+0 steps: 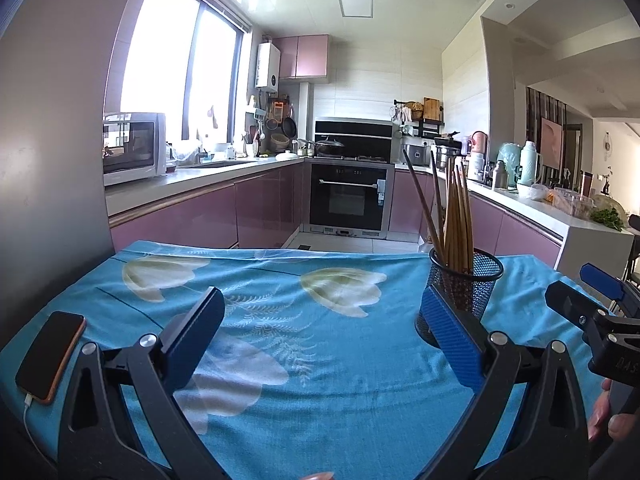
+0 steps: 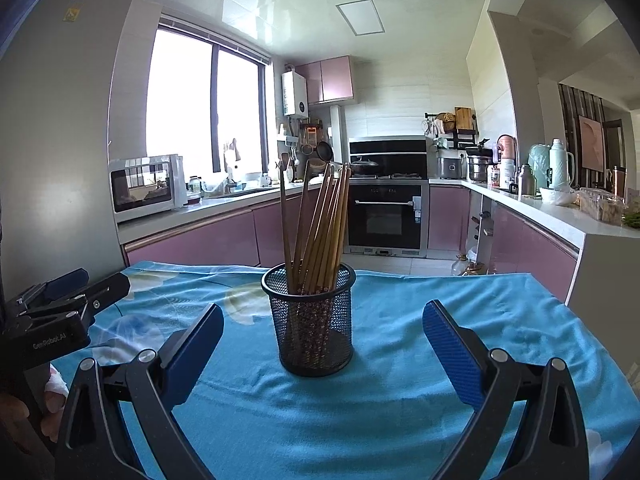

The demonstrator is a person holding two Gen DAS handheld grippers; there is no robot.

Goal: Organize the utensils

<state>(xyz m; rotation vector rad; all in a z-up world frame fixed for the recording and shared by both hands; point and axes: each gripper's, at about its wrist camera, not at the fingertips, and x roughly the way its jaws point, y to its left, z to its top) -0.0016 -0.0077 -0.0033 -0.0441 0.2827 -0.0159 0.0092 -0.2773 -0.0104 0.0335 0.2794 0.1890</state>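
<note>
A black mesh cup point(image 2: 312, 320) stands upright on the blue flowered tablecloth point(image 2: 380, 400), holding several wooden chopsticks point(image 2: 320, 232) that lean against its rim. My right gripper point(image 2: 322, 344) is open, its blue pads either side of the cup and slightly nearer the camera, not touching it. In the left wrist view the same mesh cup point(image 1: 464, 292) with chopsticks point(image 1: 454, 220) sits just behind the right finger of my left gripper point(image 1: 320, 336). That gripper is open over bare cloth with nothing between its fingers. The right gripper point(image 1: 592, 292) appears at the far right edge.
A phone in an orange case point(image 1: 50, 354) lies plugged in at the table's left corner. The far table edge point(image 1: 280, 250) drops to the kitchen floor. Pink cabinets, an oven point(image 2: 384, 216) and cluttered counters lie beyond. A hand point(image 1: 608, 412) holds the right tool.
</note>
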